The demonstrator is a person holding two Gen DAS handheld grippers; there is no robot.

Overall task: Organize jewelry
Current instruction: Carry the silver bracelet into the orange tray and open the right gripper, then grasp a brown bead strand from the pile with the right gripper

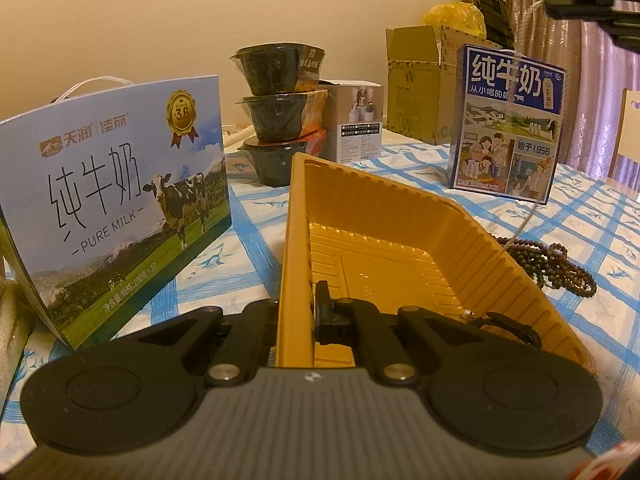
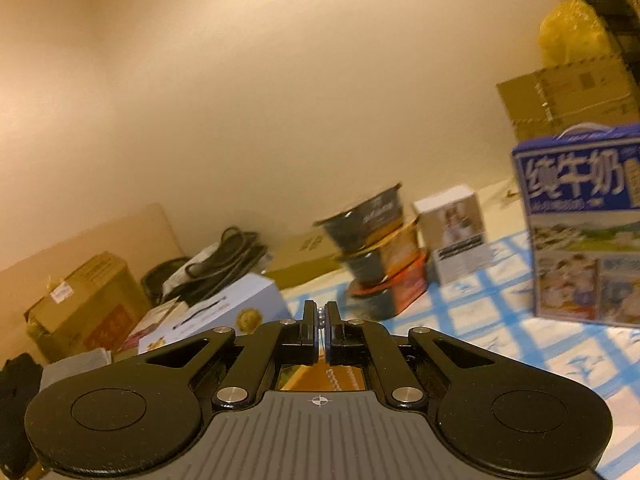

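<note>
My left gripper (image 1: pixel 298 312) is shut on the left wall of a yellow plastic tray (image 1: pixel 384 240) that rests on the checked tablecloth. A small pearl piece with a dark band (image 1: pixel 496 322) lies in the tray's near right corner. A pile of dark bead strands (image 1: pixel 556 264) lies on the cloth right of the tray. My right gripper (image 2: pixel 320 320) is shut on a thin pearl bead necklace (image 2: pixel 320 317), held high above the table. In the left wrist view that gripper (image 1: pixel 592 4) shows at the top right, and the necklace (image 1: pixel 524 224) hangs from it down to the bead pile.
A large milk carton (image 1: pixel 116 200) stands left of the tray. Stacked black bowls (image 1: pixel 280 112), a small white box (image 1: pixel 358 124) and a blue milk box (image 1: pixel 508 120) stand behind it. Cardboard boxes (image 1: pixel 420 84) stand at the back. More boxes and cables (image 2: pixel 216 260) lie beyond the table.
</note>
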